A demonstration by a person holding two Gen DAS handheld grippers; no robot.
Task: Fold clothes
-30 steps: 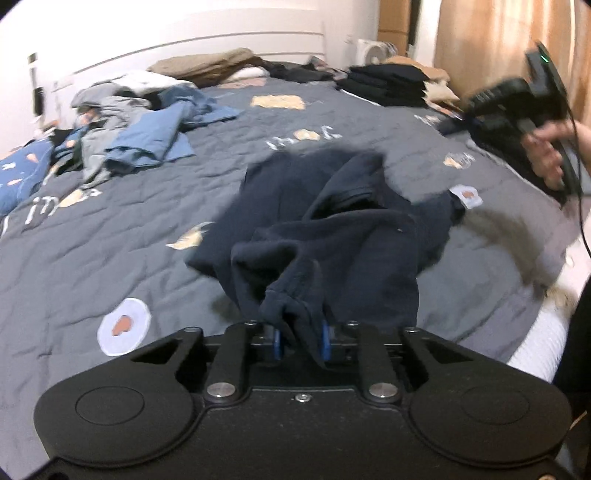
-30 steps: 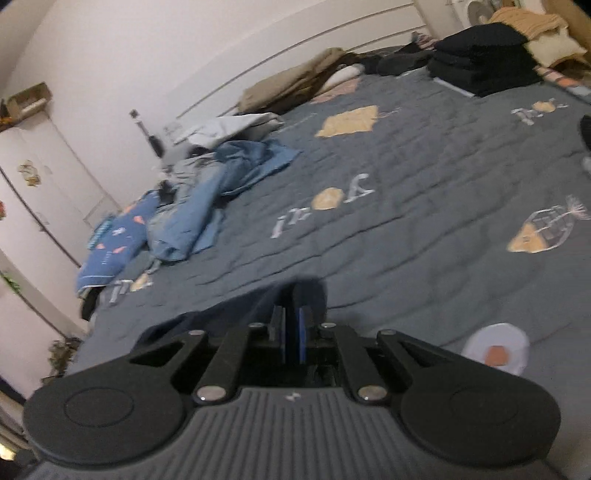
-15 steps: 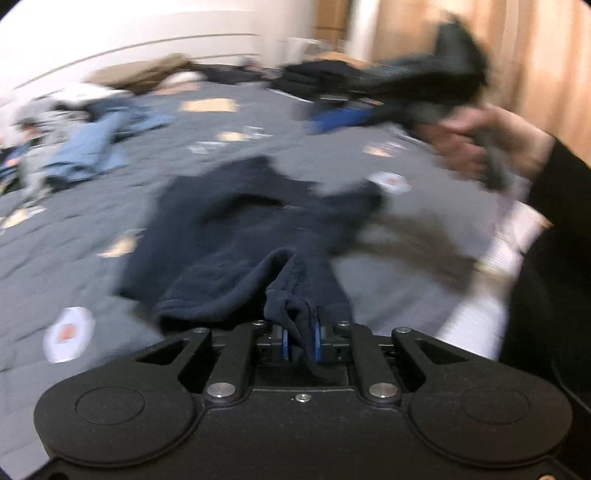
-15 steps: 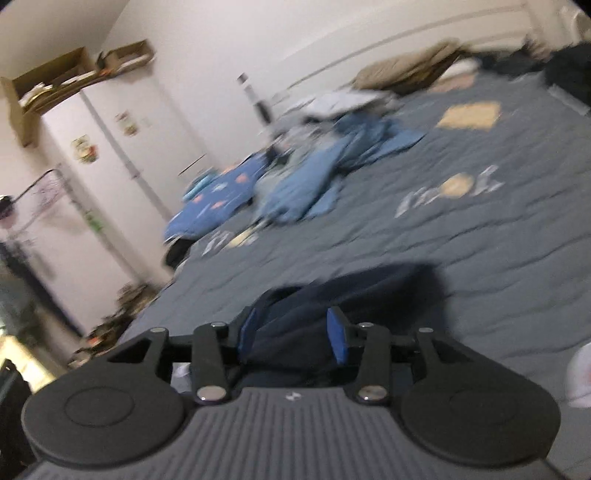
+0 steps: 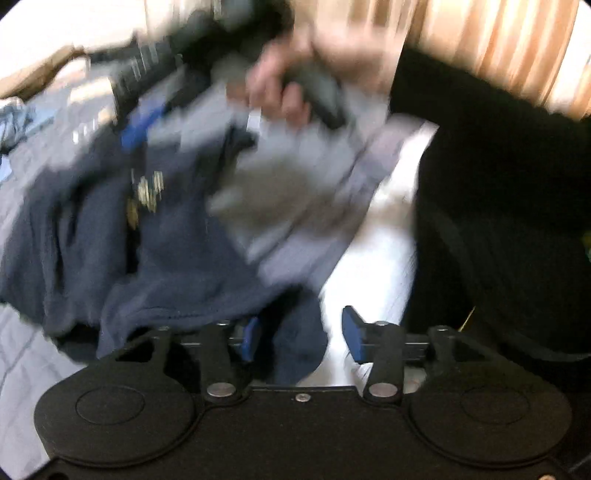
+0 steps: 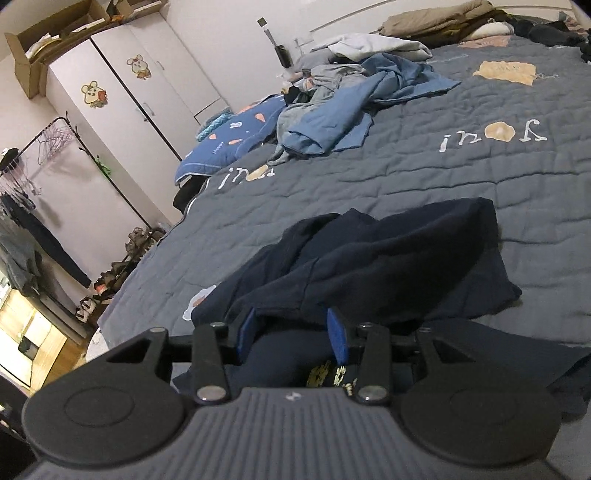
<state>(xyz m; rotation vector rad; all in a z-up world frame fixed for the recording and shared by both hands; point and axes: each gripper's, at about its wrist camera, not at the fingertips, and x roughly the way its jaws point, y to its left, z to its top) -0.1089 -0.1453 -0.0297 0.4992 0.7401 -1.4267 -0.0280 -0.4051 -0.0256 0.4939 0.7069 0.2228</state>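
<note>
A navy garment (image 6: 388, 258) with a yellow print lies crumpled on the grey quilt (image 6: 443, 177). My right gripper (image 6: 291, 334) hangs low over its near edge, open, with loose fabric between the blue pads (image 6: 338, 334) but not pinched. The left wrist view is blurred. There the same garment (image 5: 166, 240) spreads to the left, and my left gripper (image 5: 301, 334) has its jaws opening. A fold of navy cloth rests against the left pad (image 5: 251, 338), while the right pad stands clear of it. A person's hand (image 5: 284, 88) holds the other gripper's handle above the garment.
Unfolded blue clothes (image 6: 351, 110) are heaped at the far side of the bed, with folded tan items (image 6: 436, 18) by the headboard. A white wardrobe (image 6: 129, 92) and clothes rack (image 6: 37, 166) stand left. The person's dark-clothed body (image 5: 498, 203) fills the right beside the white bed edge (image 5: 369, 258).
Both grippers went from shut on the navy garment to open, letting the cloth drop. The left view swung right towards the person; the right view swung left over the garment.
</note>
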